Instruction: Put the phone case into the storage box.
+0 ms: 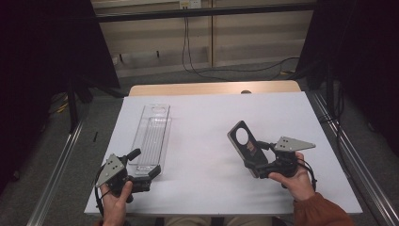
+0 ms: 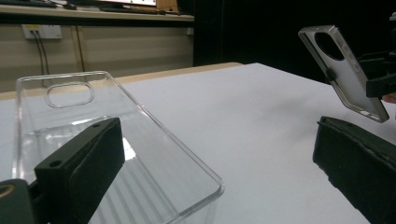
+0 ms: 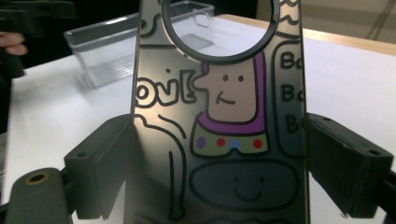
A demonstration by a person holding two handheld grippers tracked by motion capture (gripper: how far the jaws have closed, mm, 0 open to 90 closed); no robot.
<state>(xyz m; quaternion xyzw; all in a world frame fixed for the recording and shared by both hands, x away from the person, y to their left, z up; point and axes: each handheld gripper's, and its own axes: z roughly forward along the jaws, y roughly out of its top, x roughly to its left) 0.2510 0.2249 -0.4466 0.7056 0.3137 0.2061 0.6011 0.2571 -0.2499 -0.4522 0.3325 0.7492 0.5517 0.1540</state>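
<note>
Holding a phone case (image 1: 245, 144) off the table, the right gripper (image 1: 260, 165) sits in the lower right of the high view, with its jaws clamped on the case's two long edges. In the right gripper view you can see the case (image 3: 224, 116) is dark with cartoon doodles on it: a face with a purple collar and coloured dots, some bubble letters, and a big round camera hole at the top of the frame. The pads press against both sides, so it's a proper grip, and the case stands tilted with the hole end up and away from the hand.

Over in the lower left of the high view, the left gripper (image 1: 143, 175) rests at the near end of a clear plastic tray (image 1: 153, 136), which lies flat on the white table (image 1: 207, 122) and runs toward the upper left. The left gripper view shows the jaws spread wide, one jaw in front of the tray (image 2: 116, 154) and the other out over bare table at the right edge, nothing pinched between them. The tray has a slot-shaped cutout at its far end.

The case (image 2: 343, 72) also shows in the upper right of that view, well apart from the tray.
</note>
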